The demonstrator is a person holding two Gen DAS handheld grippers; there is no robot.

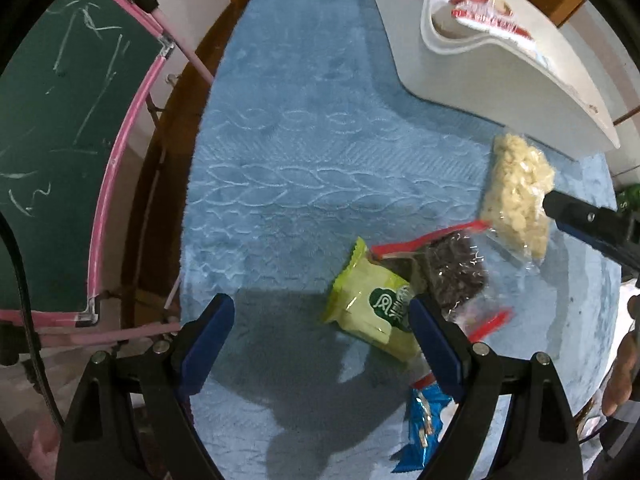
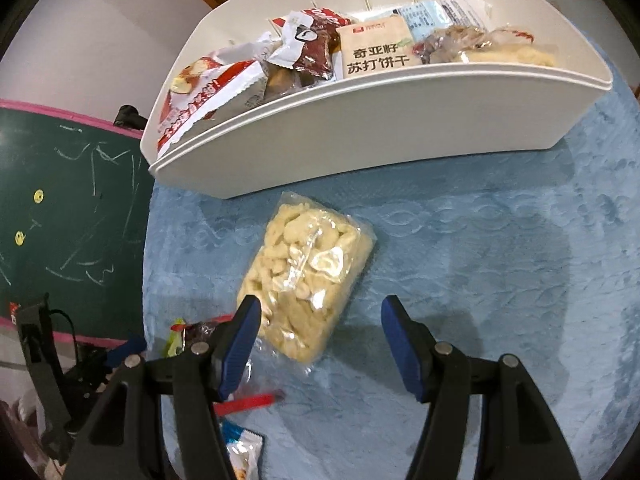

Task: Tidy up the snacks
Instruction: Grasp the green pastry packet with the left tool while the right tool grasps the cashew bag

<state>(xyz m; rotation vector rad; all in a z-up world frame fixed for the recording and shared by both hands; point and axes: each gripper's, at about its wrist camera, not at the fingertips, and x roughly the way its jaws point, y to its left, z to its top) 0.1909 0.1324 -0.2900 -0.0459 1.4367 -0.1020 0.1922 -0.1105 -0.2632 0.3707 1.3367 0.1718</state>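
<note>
Right gripper, jaws parted and empty, points down over the clear plastic bag of pale puffed snack pieces. The bag lies on the blue embossed cloth just before the white curved plastic bin, its long axis running from the bin toward the left finger; its near end sits between the fingertips. Left gripper, wide open and empty, hovers beside the green foil-wrapped packet, which overlaps a clear bag of dark snacks with red seal. A blue wrapper, partly hidden, possibly lies clear of both.
</note>
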